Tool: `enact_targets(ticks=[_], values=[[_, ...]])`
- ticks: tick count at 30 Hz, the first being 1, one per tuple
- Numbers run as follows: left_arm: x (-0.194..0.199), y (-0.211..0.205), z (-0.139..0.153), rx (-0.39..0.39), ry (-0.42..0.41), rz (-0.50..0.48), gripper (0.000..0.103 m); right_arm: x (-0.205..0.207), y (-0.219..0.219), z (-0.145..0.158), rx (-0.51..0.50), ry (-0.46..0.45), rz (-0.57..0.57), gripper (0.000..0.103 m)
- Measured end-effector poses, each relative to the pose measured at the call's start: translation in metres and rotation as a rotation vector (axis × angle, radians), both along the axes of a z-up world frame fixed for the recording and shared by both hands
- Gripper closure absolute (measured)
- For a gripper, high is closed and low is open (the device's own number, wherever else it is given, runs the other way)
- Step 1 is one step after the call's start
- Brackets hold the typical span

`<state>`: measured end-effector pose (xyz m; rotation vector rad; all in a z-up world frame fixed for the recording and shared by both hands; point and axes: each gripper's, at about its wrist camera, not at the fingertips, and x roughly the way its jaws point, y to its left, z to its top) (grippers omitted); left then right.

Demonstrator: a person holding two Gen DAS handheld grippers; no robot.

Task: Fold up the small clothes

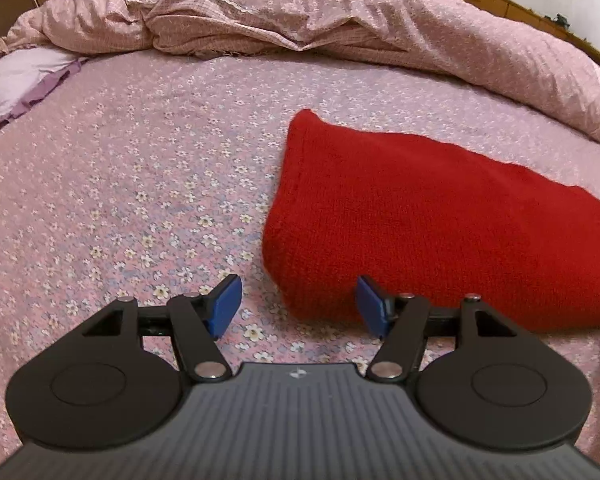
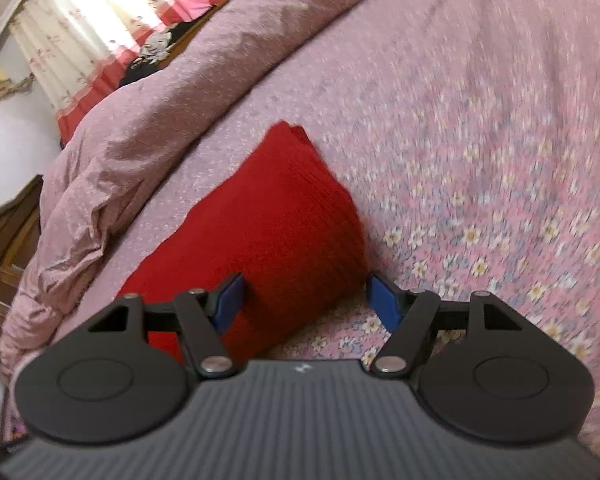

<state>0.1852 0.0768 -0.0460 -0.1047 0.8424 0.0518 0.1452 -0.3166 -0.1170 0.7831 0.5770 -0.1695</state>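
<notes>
A folded red knitted garment lies flat on the floral pink bedsheet, right of centre in the left wrist view. My left gripper is open, and the garment's near left corner sits just ahead of the gap between its blue pads. Neither pad presses on the fabric. In the blurred right wrist view the same red garment runs up and left from my right gripper. That gripper is open too. The garment's near end lies between its blue fingertips without being pinched.
A bunched pink duvet is piled along the far side of the bed, right behind the garment. A white and purple cloth lies at the far left. Wooden furniture and curtains stand beyond the bed.
</notes>
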Motion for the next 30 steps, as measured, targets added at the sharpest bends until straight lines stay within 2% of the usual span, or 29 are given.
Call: enact_targets(ticks=[8, 20, 30], values=[[0.006, -0.003, -0.006, 0.001, 0.020, 0.005, 0.034, 0.008, -0.001, -0.008, 0.040, -0.056, -0.011, 0.026], [0.008, -0.003, -0.012, 0.012, 0.030, 0.006, 0.033, 0.021, 0.000, -0.014, 0.004, -0.118, -0.011, 0.025], [0.007, 0.000, -0.013, 0.006, 0.030, -0.001, 0.032, 0.031, 0.008, -0.009, -0.011, -0.072, -0.042, 0.025]])
